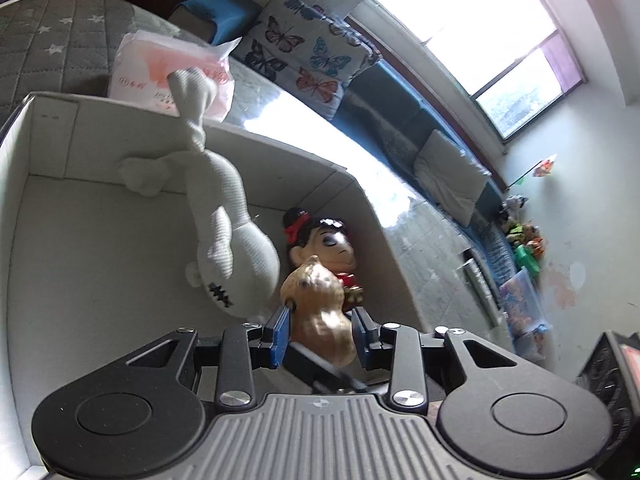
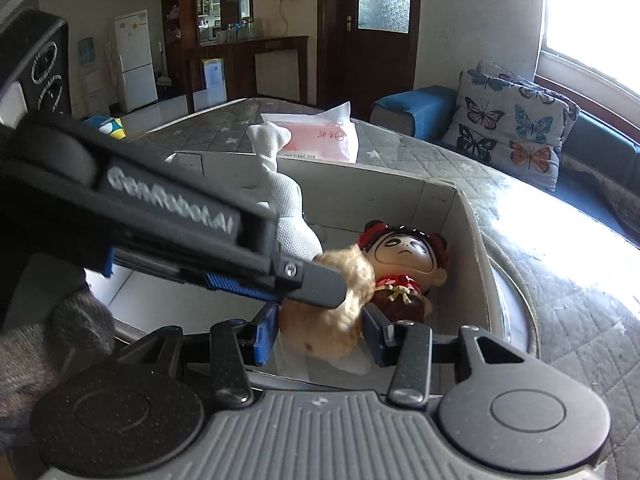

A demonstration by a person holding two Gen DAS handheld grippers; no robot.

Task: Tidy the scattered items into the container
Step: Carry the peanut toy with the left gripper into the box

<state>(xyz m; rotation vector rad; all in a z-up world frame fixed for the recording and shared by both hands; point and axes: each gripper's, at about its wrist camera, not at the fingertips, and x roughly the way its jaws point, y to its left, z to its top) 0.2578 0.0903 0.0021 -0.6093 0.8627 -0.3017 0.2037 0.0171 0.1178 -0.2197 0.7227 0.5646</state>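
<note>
Both the left gripper (image 1: 320, 330), lettered "GenRobot.AI", and right gripper (image 2: 320, 330) flank the peanut toy (image 1: 320, 312), contact unclear, its long axis running away from them inside the box (image 1: 48, 128).

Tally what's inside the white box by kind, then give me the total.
White plush toy: 1
Doll with black hair and red bows: 1
Peanut-shaped toy, between the left tool's fingers: 1
Total in the box: 3
</note>
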